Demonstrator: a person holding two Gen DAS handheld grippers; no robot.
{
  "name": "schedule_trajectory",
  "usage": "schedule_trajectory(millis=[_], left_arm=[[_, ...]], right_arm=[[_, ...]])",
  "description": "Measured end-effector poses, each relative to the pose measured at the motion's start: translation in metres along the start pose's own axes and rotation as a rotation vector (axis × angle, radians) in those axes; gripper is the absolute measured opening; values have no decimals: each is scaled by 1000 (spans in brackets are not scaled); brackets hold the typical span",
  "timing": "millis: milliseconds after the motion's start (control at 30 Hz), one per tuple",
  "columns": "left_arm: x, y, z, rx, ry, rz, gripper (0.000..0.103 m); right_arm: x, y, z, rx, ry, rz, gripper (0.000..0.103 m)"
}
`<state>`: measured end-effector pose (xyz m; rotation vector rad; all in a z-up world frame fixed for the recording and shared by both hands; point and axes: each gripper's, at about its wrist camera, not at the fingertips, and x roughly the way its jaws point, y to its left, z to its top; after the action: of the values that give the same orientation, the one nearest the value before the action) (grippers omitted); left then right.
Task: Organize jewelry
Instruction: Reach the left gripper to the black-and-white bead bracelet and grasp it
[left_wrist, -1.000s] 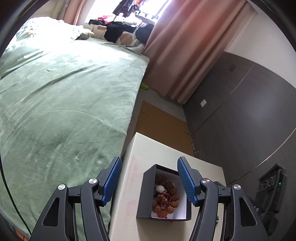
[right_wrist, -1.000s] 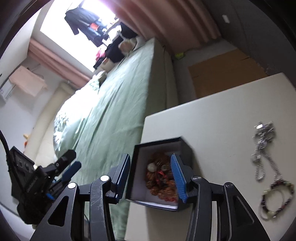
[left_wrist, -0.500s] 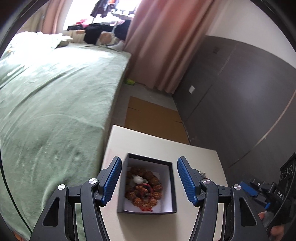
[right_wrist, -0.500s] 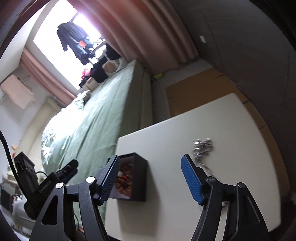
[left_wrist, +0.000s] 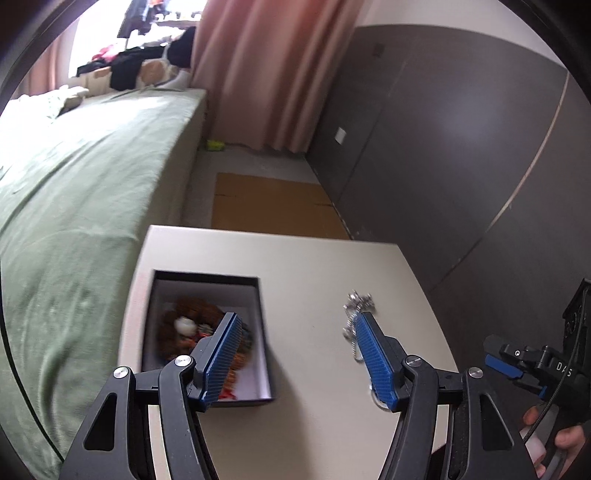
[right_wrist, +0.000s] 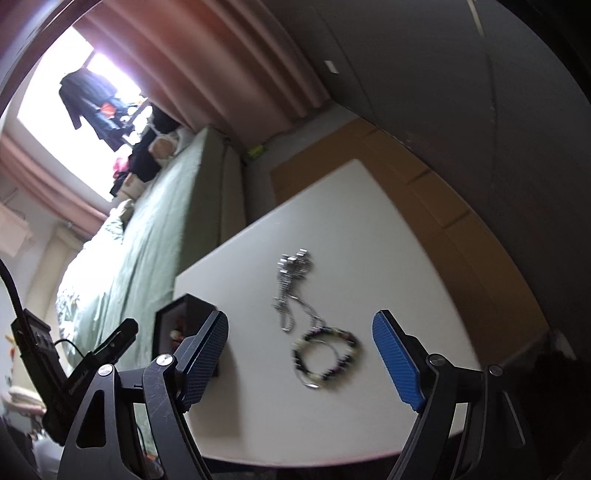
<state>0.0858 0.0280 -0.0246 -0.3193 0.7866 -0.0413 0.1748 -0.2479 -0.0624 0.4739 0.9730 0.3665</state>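
Note:
A black box (left_wrist: 260, 317) with a white inside stands at the left of the pale table (left_wrist: 295, 254) and holds a brown bead bracelet (left_wrist: 192, 314). To its right lies a silver chain necklace (left_wrist: 356, 304). My left gripper (left_wrist: 299, 360) hangs open over the table between box and chain, with nothing held. In the right wrist view the chain (right_wrist: 291, 280) and a dark beaded bracelet (right_wrist: 325, 350) lie on the table (right_wrist: 388, 229). My right gripper (right_wrist: 301, 356) is above that bracelet with its jaws opening, not touching it. The box (right_wrist: 177, 321) is at its left.
A green bed (left_wrist: 74, 192) runs along the table's left side. Flat cardboard (left_wrist: 273, 203) lies on the floor beyond the table, with dark wall panels (left_wrist: 443, 129) on the right and pink curtains (left_wrist: 258, 74) behind. A hand holds the other gripper (left_wrist: 524, 365) at the far right.
Both grippers have swung right, away from the box and toward the chain and the dark bracelet. The right gripper's jaws have spread much wider. The left jaws look unchanged.

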Motion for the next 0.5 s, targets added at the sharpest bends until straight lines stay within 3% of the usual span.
schedule_trajectory(millis=[500], left_arm=[[65,-73,-40,161,162,-6,62]], right_arm=[[-10,-53,-2,81,60,-86,81]])
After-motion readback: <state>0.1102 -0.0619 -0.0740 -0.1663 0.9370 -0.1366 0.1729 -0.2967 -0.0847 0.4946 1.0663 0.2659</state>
